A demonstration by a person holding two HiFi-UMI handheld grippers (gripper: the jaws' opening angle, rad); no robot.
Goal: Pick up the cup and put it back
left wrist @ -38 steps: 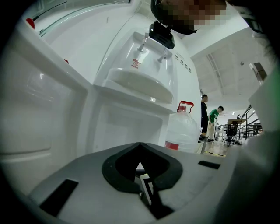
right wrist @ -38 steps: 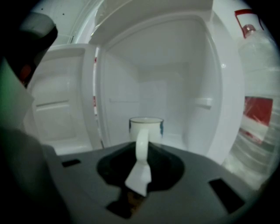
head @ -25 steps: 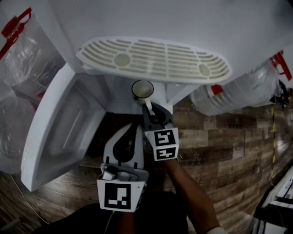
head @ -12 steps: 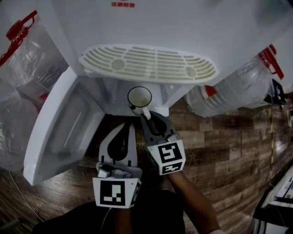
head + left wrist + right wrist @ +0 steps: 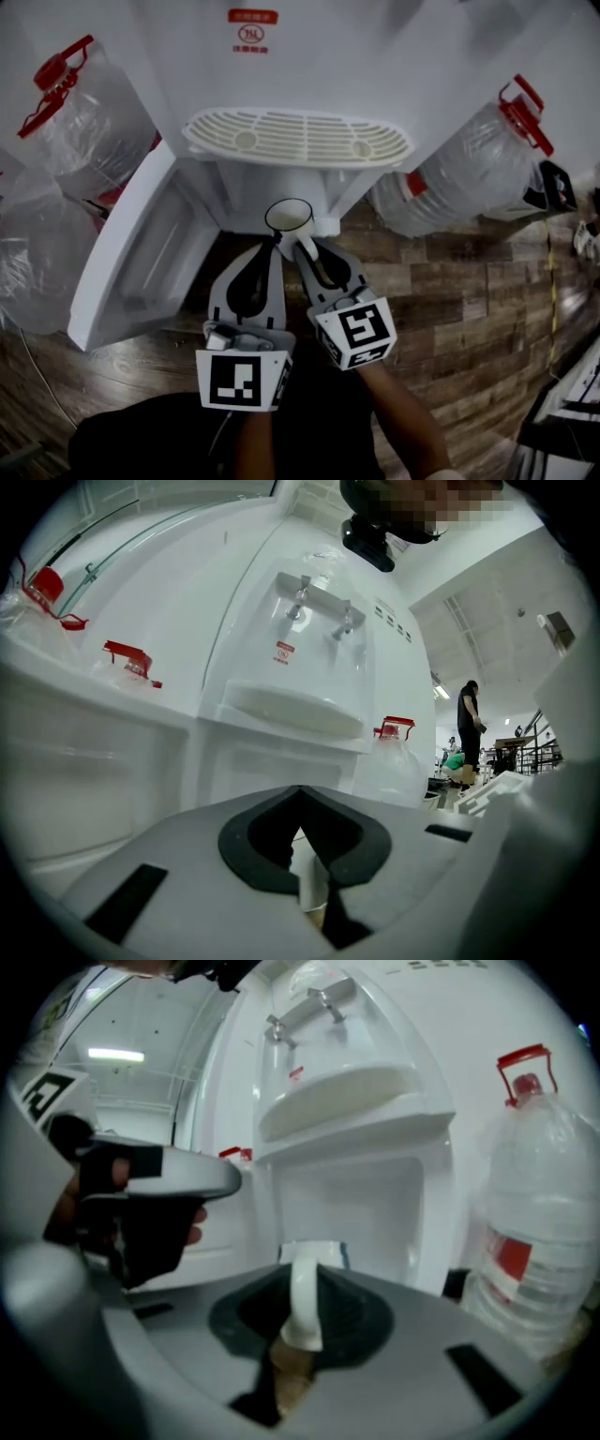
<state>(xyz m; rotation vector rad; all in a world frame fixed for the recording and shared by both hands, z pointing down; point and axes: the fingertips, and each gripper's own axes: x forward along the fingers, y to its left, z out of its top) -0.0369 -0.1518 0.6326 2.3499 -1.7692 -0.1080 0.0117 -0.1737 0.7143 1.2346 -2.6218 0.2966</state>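
A tall white plastic water dispenser (image 5: pixel 281 75) stands with its lower door open. The left gripper (image 5: pixel 271 249) is empty, jaws together. The right gripper (image 5: pixel 300 246) is closing its jaws on the handle of the small white cup (image 5: pixel 289 217) — held just below the dispenser's slotted drip tray (image 5: pixel 296 139).

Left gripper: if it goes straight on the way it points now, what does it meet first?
The left gripper would probably meet the water dispenser, at its open lower compartment; depth is unclear. The cup hangs just right of that line.
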